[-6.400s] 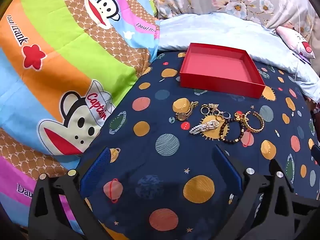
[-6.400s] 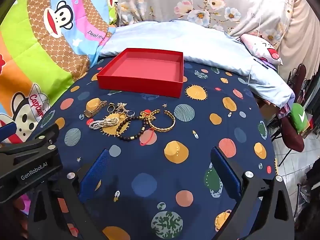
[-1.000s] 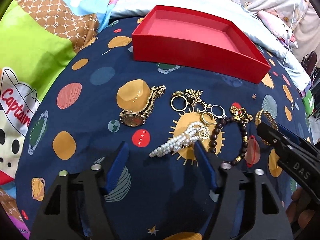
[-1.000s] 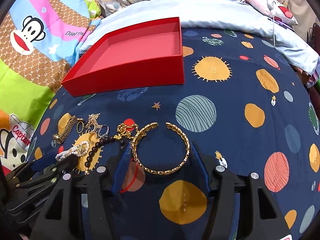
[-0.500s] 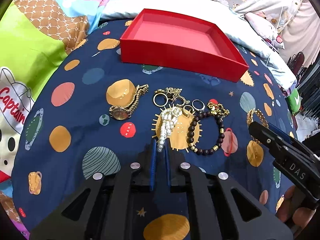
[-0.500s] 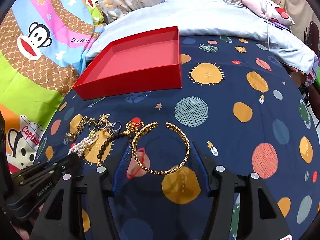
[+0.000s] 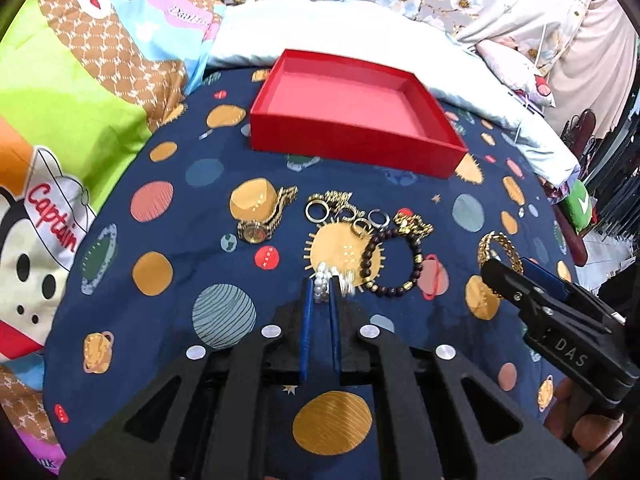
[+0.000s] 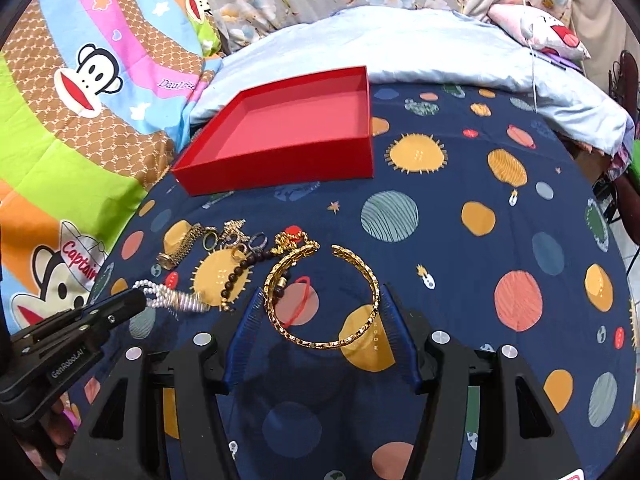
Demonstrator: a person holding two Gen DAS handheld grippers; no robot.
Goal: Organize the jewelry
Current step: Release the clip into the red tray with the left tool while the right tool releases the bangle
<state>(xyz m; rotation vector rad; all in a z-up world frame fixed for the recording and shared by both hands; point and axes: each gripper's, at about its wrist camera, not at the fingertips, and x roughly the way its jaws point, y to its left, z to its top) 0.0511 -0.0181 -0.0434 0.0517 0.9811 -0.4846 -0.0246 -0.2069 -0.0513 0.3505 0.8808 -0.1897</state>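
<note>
Left wrist view: left tongs [image 7: 322, 280] clenched on one pearl clip [image 7: 320, 285], its beads pinched between the two blue pads at the tips. Just ahead and right of the tips, one dark bead bracelet [image 7: 394, 262] flat on the planet-print bed cover [image 7: 168, 312]. Beyond that, a cluster of about four rings [image 7: 348, 214], and one gold charm [image 7: 412, 222] at the bracelet's far edge. Ahead and left, one gold watch [image 7: 262, 222]. Farther ahead, one red box [image 7: 352, 142], nothing inside. Off to the right, right tongs [image 7: 504, 262] around one gold bangle [image 7: 498, 248].

Right wrist view: right tongs [image 8: 322, 312] straddling the bangle [image 8: 320, 296], both pads right at its sides; gripping or merely touching, cannot tell. Bangle's open gap facing away from the tongs. To the left, left tongs [image 8: 138, 300] with the pearl clip [image 8: 172, 298] sticking out from the tips. Ahead and left, bead bracelet [image 8: 244, 270], rings [image 8: 234, 240] and watch [image 8: 180, 248]. Box [image 8: 280, 168] beyond, ahead and left.
</note>
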